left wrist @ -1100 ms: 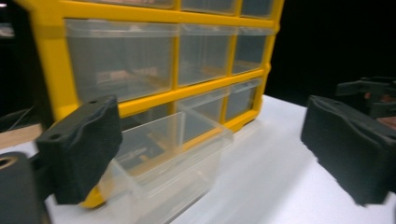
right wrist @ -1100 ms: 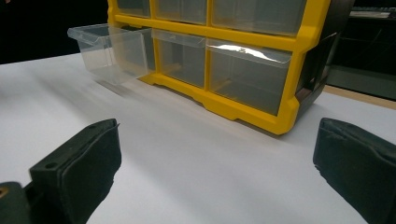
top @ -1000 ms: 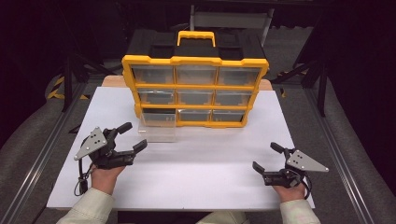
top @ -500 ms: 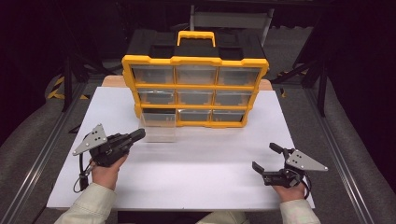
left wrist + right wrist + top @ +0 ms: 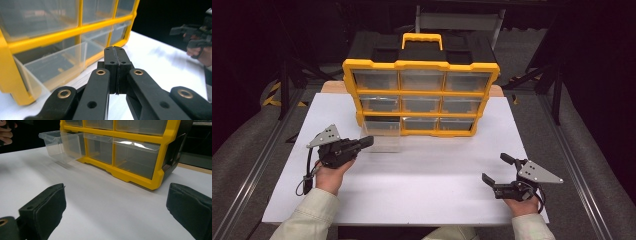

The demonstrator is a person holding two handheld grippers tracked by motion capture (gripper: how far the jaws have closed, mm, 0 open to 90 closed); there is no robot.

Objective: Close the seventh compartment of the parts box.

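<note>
At the left of the high view, a hand coming up from the bottom edge holds the left tool (image 5: 367, 141) low over the white table (image 5: 432, 180). Its two black jaws are pressed flat together with nothing between them; in the left gripper view the pads meet along one straight seam. They have just been closing. The closed tip points toward the right of the frame and sits just beside the front of the clear drawer (image 5: 383, 135), though I cannot tell whether it touches the plastic.

That drawer is pulled partway out of the bottom-left slot of the yellow organizer (image 5: 421, 95), which stands upright near the middle of the high view, toward the far side of the table. In the left gripper view the drawer (image 5: 53, 65) sticks out at the left of the frame, looking empty, and the tool tip (image 5: 115, 53) lies to its right. The organizer has three rows of three clear drawers, a yellow handle on top and a black back; the other drawers sit flush in their slots.

At the lower right of the high view, the other hand holds the right tool (image 5: 498, 170) close to the table, well apart from the organizer. Its jaws stand wide apart and grip nothing; in the right gripper view bare white table lies between them.
</note>
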